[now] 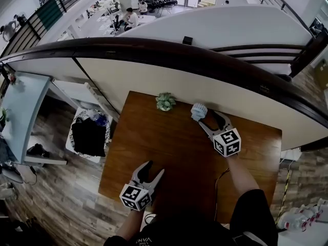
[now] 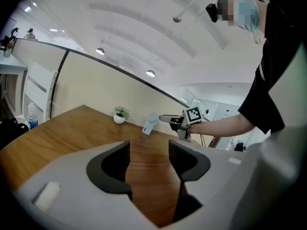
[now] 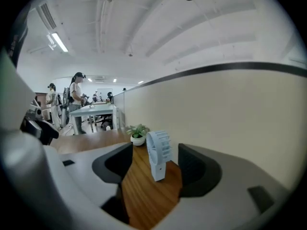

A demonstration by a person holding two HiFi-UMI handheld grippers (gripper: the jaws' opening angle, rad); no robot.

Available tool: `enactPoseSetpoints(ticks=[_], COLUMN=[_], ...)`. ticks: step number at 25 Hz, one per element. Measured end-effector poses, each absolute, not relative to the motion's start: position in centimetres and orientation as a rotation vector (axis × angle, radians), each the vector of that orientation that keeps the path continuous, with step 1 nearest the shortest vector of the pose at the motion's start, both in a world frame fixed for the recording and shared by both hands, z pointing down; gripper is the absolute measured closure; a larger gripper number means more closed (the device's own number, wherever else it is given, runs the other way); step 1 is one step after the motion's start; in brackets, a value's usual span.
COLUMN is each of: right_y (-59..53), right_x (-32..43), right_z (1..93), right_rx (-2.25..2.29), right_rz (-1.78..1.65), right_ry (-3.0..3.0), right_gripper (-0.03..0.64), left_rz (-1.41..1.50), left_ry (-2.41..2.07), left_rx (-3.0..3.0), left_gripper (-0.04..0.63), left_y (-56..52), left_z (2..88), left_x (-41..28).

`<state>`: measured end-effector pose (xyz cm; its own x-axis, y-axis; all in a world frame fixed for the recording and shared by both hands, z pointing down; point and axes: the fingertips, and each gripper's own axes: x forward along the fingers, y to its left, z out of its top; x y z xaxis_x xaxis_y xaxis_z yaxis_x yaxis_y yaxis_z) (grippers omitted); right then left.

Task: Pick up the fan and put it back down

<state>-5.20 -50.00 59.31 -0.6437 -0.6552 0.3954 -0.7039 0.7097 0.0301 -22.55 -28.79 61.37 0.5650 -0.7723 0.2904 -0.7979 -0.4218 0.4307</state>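
Observation:
A small white fan stands upright on its handle base near the far edge of the wooden table. My right gripper is open, with a jaw on each side of the fan. In the right gripper view the fan stands between the dark pads with a gap on both sides, so nothing presses on it. My left gripper hovers open and empty over the table's near edge. From the left gripper view the fan and the right gripper show far across the table.
A little potted plant sits just left of the fan by the back edge. A low wall with a dark rail runs behind the table. A black cable hangs at the table's near right. A white cart with a dark bag stands to the left.

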Motion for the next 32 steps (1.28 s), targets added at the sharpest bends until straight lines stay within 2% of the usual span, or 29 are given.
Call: enactPoseSetpoints(ticks=[9,20,32], right_y=[-38.7,-26.1,-18.9], right_x=[-3.6,-5.2,-5.7], right_z=[56.2,53.4,54.0], right_rx=[1.208,1.309,1.269], right_rz=[0.281,0.333,0.411], right_ry=[-2.552,-2.589,-2.613], right_gripper=[0.354,0.354,0.354], left_rz=[0.012,-0.020,-0.029], left_ry=[-1.279,-1.223,-1.304], left_rx=[2.322,2.375,2.376], left_gripper=[0.356,0.356,0.356], left_y=[-26.0,-19.0,-14.7], left_z=[58.2,56.4,55.3], left_x=[-23.4,-23.2,-23.9])
